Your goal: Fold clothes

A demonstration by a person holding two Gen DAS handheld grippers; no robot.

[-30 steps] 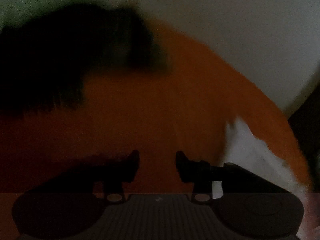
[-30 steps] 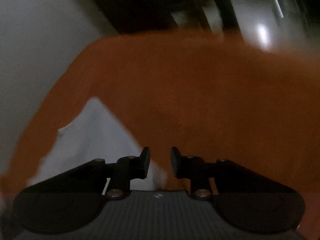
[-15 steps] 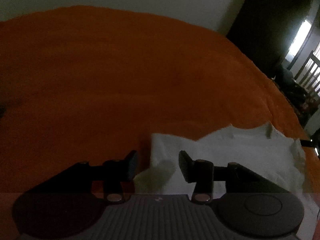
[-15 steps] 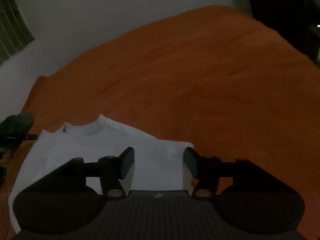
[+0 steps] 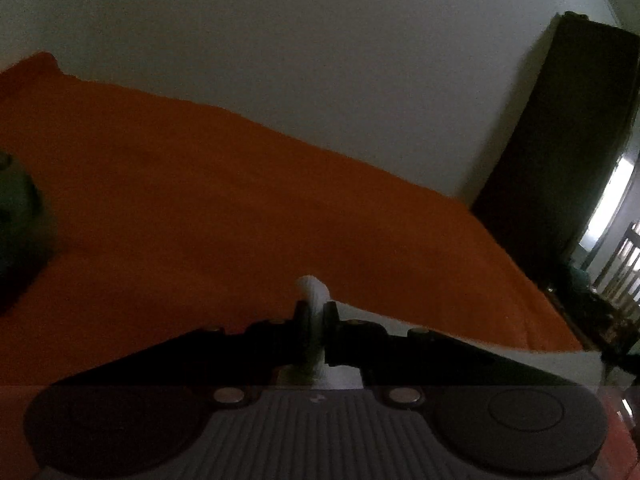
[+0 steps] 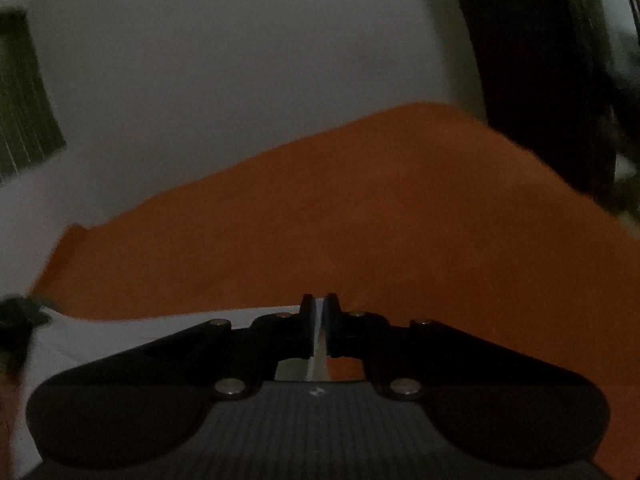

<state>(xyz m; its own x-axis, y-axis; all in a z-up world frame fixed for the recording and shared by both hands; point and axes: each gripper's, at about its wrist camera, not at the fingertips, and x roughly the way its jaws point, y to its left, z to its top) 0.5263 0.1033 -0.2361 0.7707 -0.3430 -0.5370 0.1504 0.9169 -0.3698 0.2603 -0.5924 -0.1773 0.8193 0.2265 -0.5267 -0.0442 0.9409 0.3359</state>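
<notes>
A white garment (image 6: 100, 340) lies on an orange bedspread (image 6: 400, 220) in dim light. My right gripper (image 6: 319, 304) is shut on a thin edge of it, a pale strip showing between the pads. In the left wrist view a bunched tuft of the white garment (image 5: 314, 288) sticks up between the fingers of my left gripper (image 5: 316, 308). Its jaws are closing and the pads press on the cloth. More of the garment stretches to the right behind that gripper. The orange bedspread (image 5: 200, 220) fills the middle of this view.
A pale wall stands behind the bed. A dark wardrobe (image 5: 560, 140) and a wooden chair (image 5: 624, 264) are at the right. A dark green object (image 5: 16, 208) sits on the bed at the left. A slatted window (image 6: 24, 100) is at the left.
Both grippers swept over the bed to the white garment's near edge, dropped low and closed on it. Half a second ago both stood open over the cloth.
</notes>
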